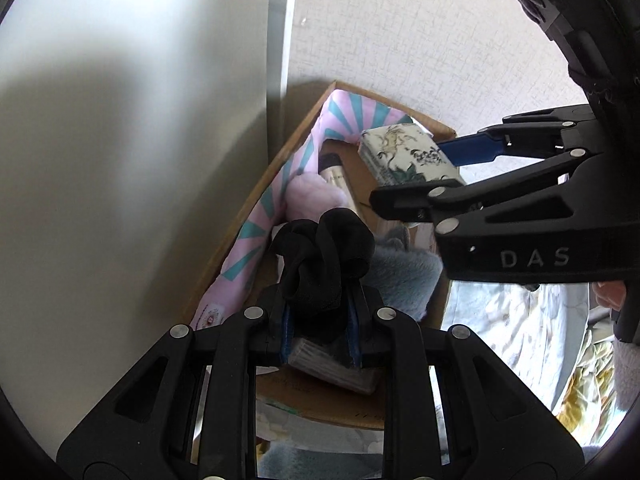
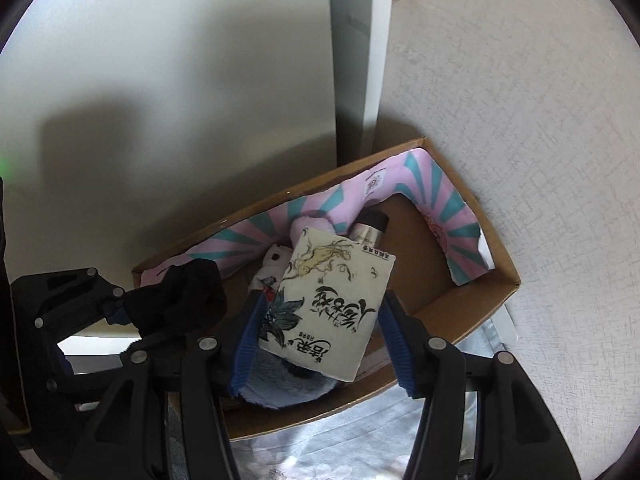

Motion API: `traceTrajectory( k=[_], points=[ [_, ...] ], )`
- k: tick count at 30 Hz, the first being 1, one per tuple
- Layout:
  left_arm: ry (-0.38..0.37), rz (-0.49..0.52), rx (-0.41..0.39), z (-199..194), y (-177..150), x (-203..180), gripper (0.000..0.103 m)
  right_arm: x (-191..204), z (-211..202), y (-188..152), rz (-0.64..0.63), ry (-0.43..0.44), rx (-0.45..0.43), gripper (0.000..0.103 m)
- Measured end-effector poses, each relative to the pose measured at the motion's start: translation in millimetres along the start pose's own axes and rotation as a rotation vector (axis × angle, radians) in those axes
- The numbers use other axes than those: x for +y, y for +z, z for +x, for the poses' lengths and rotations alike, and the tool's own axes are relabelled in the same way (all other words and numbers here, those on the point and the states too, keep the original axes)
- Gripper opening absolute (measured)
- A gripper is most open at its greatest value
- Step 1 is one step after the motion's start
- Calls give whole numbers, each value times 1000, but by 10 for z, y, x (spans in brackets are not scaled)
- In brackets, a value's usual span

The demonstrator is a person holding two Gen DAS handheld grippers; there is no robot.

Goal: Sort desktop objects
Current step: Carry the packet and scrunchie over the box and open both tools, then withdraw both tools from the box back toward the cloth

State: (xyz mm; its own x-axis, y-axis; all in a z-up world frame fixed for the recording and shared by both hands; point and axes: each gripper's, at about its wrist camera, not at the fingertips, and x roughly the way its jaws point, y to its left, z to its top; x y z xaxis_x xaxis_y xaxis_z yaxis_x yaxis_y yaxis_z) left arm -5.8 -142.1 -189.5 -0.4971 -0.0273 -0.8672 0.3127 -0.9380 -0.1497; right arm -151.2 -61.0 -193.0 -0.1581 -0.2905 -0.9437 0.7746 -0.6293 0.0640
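Note:
My left gripper (image 1: pixel 320 336) is shut on a black scrunchie (image 1: pixel 324 256) and holds it over the cardboard box (image 1: pixel 248 204). It shows at the left of the right wrist view (image 2: pixel 120 316), with the scrunchie (image 2: pixel 180 300). My right gripper (image 2: pixel 320 344) is shut on a white tissue pack (image 2: pixel 332 304) with ink drawings and black characters, above the box (image 2: pixel 460 312). In the left wrist view this gripper (image 1: pixel 404 178) comes in from the right, holding the pack (image 1: pixel 404 152).
The box holds a pink and teal striped cloth (image 2: pixel 432 200), a pink plush (image 1: pixel 312 196), a grey-blue furry item (image 1: pixel 400 276), a dark-capped tube (image 2: pixel 370 228) and a small flat pack (image 1: pixel 332 368). A white panel (image 1: pixel 120 120) and textured wall (image 2: pixel 520 120) stand behind.

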Motion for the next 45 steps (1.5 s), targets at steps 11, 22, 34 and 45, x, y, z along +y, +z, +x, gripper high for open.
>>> traceTrajectory(
  k=[11, 22, 34, 45],
  points=[
    [-86, 31, -35, -94, 119, -211, 103, -147, -144, -5, 98, -29, -46, 102],
    [-102, 36, -47, -132, 220, -282, 103, -460, -432, -229, 238, -21, -148, 102],
    [-130, 83, -62, -315, 212, -458, 103, -623, -710, -527, 303, -20, -219, 102],
    [-173, 113, -63, -321, 244, -581, 103, -806, -1056, -1032, 384, -67, -226, 102]
  ],
)
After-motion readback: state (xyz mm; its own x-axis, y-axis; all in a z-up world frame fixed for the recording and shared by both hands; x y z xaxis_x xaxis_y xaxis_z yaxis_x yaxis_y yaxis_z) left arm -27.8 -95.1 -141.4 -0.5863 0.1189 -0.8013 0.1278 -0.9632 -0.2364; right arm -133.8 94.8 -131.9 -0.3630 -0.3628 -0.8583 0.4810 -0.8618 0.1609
